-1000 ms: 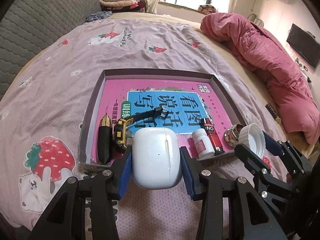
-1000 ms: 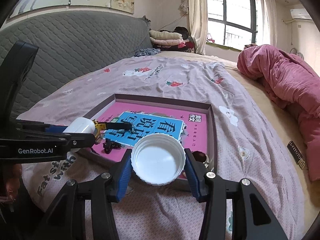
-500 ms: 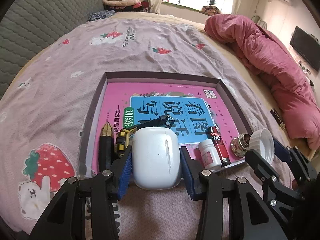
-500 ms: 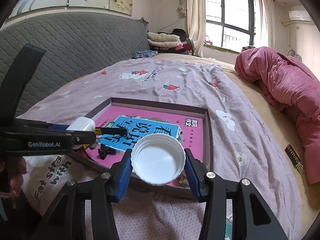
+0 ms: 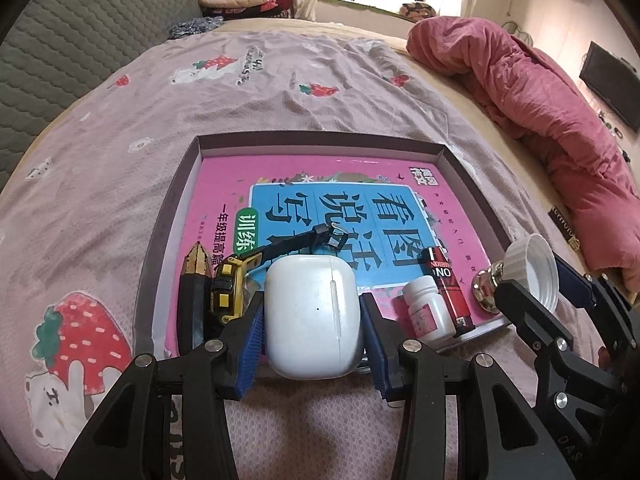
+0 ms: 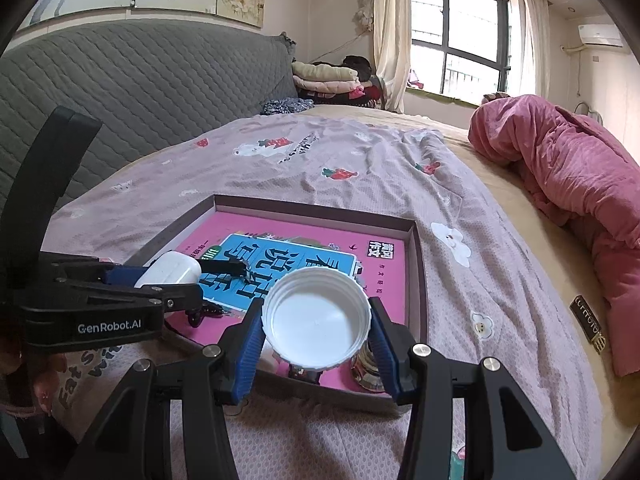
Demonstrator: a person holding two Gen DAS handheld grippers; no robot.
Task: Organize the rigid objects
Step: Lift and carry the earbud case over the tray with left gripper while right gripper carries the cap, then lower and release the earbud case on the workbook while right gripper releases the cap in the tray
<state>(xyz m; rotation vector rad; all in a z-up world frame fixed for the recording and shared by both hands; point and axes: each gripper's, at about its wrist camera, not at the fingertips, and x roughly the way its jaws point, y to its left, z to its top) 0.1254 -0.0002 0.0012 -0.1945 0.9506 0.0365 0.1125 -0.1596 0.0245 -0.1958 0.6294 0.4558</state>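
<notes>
My left gripper point(image 5: 312, 320) is shut on a white earbud case point(image 5: 312, 316), held over the near edge of a shallow dark box point(image 5: 320, 138) lined with a pink book point(image 5: 332, 208). Inside the box lie a black pencil-shaped object point(image 5: 194, 300), a yellow tape measure point(image 5: 230, 286), a small white bottle point(image 5: 428, 308), a red lighter point(image 5: 448, 284) and a metal knob point(image 5: 486, 290). My right gripper point(image 6: 316, 320) is shut on a white jar lid point(image 6: 316, 316), hollow side up, above the box's near right corner. That lid point(image 5: 534, 268) shows at the right of the left wrist view.
The box sits on a pinkish bedsheet point(image 5: 120, 160) with strawberry prints. A rumpled red quilt point(image 6: 568, 192) lies along the right. A grey padded headboard point(image 6: 140, 92) rises at the left, with folded clothes point(image 6: 328, 80) behind. A hand point(image 6: 36, 376) holds the left gripper.
The left gripper with the earbud case has sunk and moved forward toward the box, so the box looks larger. The right gripper and its lid have barely moved.
</notes>
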